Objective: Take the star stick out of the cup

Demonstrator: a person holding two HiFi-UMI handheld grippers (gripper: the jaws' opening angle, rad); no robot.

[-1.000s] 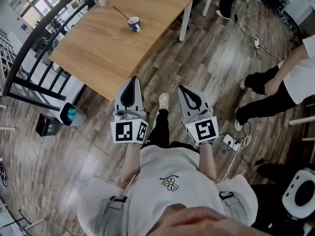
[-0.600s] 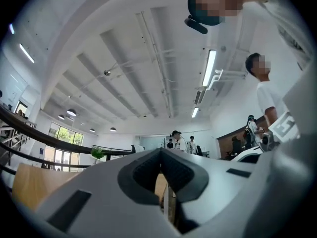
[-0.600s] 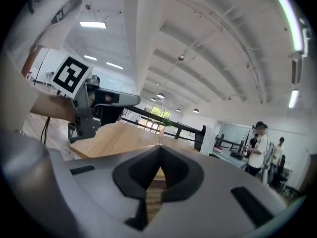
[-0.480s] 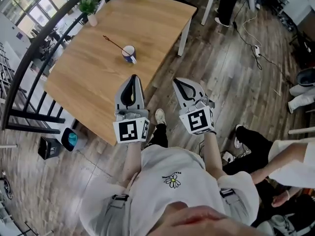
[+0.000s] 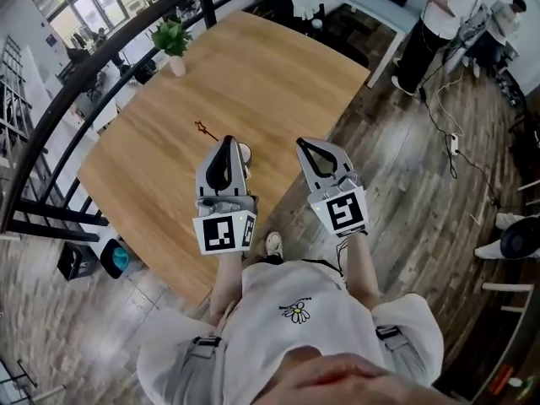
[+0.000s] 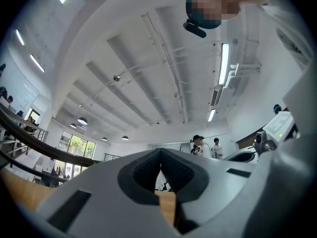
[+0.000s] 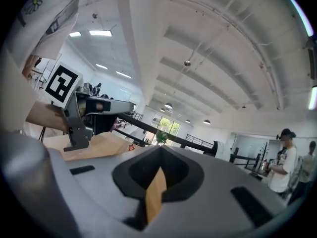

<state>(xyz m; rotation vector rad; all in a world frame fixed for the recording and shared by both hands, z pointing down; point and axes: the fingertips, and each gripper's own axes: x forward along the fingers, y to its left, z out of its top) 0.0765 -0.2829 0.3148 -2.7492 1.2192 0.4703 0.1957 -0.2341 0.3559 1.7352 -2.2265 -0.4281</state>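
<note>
A thin stick topped with a red star (image 5: 202, 127) leans up and to the left out of a small cup (image 5: 244, 153) on the wooden table (image 5: 278, 83). The cup is mostly hidden behind my left gripper (image 5: 226, 143), whose shut tip hovers right beside it with nothing held. My right gripper (image 5: 315, 145) is shut and empty over the table's near right edge. In the left gripper view the jaws (image 6: 160, 152) meet closed. The right gripper view shows its closed jaws (image 7: 159, 150), with the red star (image 7: 132, 146) just past them.
A small potted plant (image 5: 172, 40) stands at the table's far left corner. A black railing (image 5: 80, 99) runs along the left side, with a bin (image 5: 114, 257) on the floor below. People stand at a desk at the back right (image 5: 439, 24), and cables (image 5: 456, 142) lie on the wood floor.
The person has walked up to the table. Both grippers, before over the floor, now reach over its near edge, and the left one covers most of the cup. Both stay shut.
</note>
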